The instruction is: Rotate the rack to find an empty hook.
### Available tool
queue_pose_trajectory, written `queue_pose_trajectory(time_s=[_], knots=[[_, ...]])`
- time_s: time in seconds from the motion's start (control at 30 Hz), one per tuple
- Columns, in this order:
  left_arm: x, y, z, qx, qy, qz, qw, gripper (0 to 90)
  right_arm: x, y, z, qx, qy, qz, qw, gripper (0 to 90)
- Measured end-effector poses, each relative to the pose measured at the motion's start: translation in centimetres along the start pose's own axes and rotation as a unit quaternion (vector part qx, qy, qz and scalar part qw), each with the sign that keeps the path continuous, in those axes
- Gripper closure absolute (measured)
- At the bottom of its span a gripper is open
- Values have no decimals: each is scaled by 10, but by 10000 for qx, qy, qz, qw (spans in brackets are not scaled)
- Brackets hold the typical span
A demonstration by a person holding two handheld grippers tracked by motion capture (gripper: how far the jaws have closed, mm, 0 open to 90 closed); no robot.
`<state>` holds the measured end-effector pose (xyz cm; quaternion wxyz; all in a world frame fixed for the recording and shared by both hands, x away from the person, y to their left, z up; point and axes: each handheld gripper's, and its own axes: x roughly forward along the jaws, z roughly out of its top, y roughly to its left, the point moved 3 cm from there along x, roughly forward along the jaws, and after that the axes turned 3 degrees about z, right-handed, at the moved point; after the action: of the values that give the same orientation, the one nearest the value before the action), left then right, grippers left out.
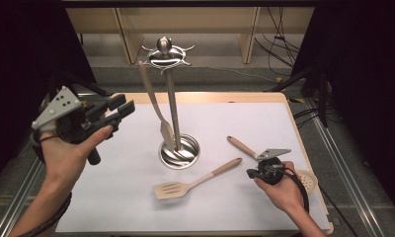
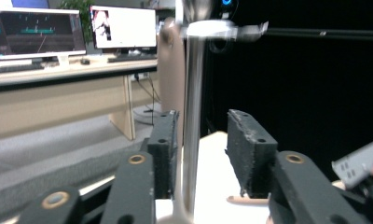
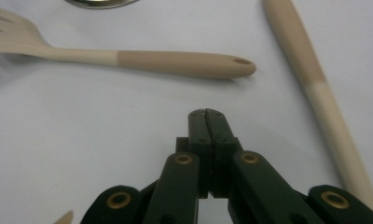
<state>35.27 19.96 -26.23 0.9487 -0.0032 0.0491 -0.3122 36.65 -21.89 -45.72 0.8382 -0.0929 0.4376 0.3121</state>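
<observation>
A white mat (image 1: pixel 235 207) covers the wooden bench (image 1: pixel 220 97). Behind the bench, black cables (image 1: pixel 277 47) lie on the grey floor (image 1: pixel 220 74). In the left gripper view, two lit monitors (image 2: pixel 124 27) and a keyboard (image 2: pixel 128 58) stand on a desk (image 2: pixel 58 77).

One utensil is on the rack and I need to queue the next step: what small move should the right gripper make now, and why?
Probably open the right gripper: its jaws are pressed together on nothing, just above the white mat. The slotted spatula lies loose there, handle end nearest the gripper, so opened jaws could then ease forward around that handle. The left gripper stands open, clear of the stand.
</observation>
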Motion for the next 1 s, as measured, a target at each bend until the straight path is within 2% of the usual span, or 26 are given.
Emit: queue_pose_trajectory(time_s=[0.1,0.17,0.27,0.3,0.33,0.4,0.5,0.53,0.57,0.63,0.67,0.7,0.77,0.8,0.87,0.93,1.0], knots=[[-3,4,-23,-62,204,19,9998,553,5,-8,8,44,-3,-134,9999,900],[-4,7,-38,-120,340,45,9993,541,7,-13,15,64,121,-194,9997,900],[-5,11,-58,-130,481,92,9987,519,14,-23,24,-29,174,-263,9995,900],[-6,12,-64,-108,565,117,9983,510,15,-24,27,89,221,-255,9994,900],[-7,13,-69,-120,609,139,9980,502,17,-26,29,89,245,-261,9993,900],[-9,15,-79,-161,652,177,9976,491,20,-28,33,216,278,-255,9991,900],[-11,16,-93,-108,720,243,9971,480,26,-33,35,196,272,-236,9992,900],[-12,16,-98,-73,735,260,9969,475,26,-33,35,285,341,-234,9987,900],[-13,16,-102,-63,740,285,9968,472,28,-34,35,232,291,-228,9990,900],[-15,18,-110,-54,735,354,9966,465,30,-34,34,388,309,-255,9984,900],[-15,18,-114,-44,782,363,9963,462,31,-36,34,316,310,-345,9984,900],[-15,19,-117,-76,807,379,9960,459,31,-35,34,401,282,-274,9984,900],[-15,20,-122,-122,836,444,9954,454,31,-37,35,336,312,-269,9986,900],[-14,20,-122,-125,801,381,9960,453,31,-37,36,347,272,-272,9987,900],[-14,20,-121,-120,785,416,9960,451,31,-38,37,332,199,-299,9988,900],[-14,18,-119,-115,752,377,9964,448,29,-38,38,375,241,-315,9985,900],[-15,17,-118,-110,703,358,9968,448,30,-40,38,344,156,-323,9988,900]])
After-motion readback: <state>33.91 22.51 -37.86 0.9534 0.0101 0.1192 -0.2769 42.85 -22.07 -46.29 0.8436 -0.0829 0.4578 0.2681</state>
